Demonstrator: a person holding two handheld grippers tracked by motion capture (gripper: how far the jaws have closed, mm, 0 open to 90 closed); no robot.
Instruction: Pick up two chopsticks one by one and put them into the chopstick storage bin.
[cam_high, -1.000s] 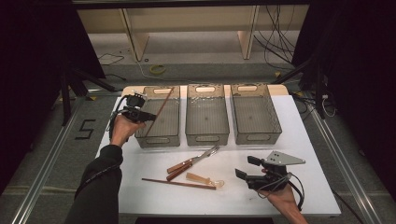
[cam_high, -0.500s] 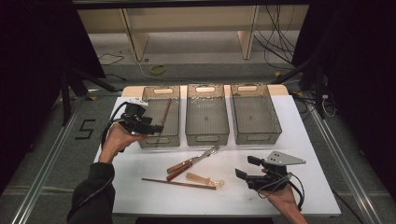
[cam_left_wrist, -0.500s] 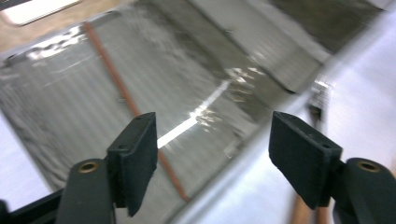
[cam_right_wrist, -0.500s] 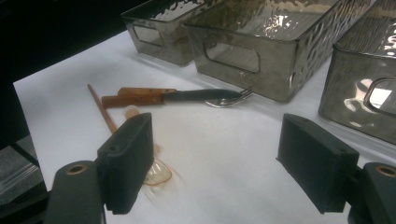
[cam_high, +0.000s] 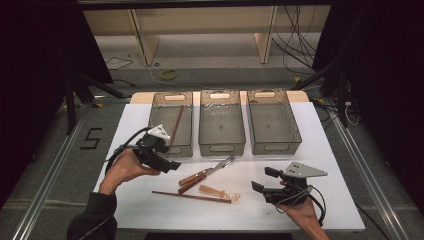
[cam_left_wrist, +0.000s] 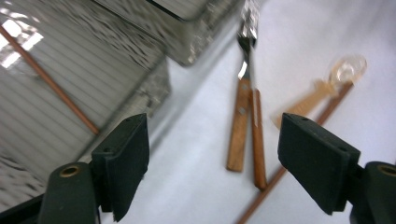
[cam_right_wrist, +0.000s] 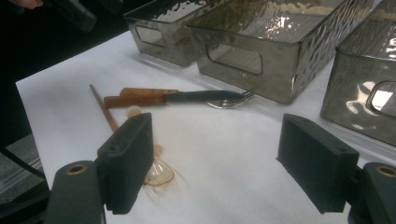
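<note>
A white worktop (cam_high: 150, 210) is sitting in a dark room, with three see-through bins in a row at its far side. One brown chopstick (cam_high: 175, 126) is lying in the left bin (cam_high: 161, 102), leaning on the wall. A moment ago the left claw (cam_high: 172, 164) was up over that bin. Now it is coming back toward the person, and its jaws have just been opening wide with nothing between them. So the drop looks done.

The left claw is now pointing at what is waiting on the worktop: the second chopstick (cam_high: 192, 196), a fork and knife with wooden handles (cam_high: 206, 171) and a small clear spoon (cam_high: 220, 192). One of these is likely next. The right claw (cam_high: 263, 179) is resting near the spoon, jaws apart and empty.
</note>
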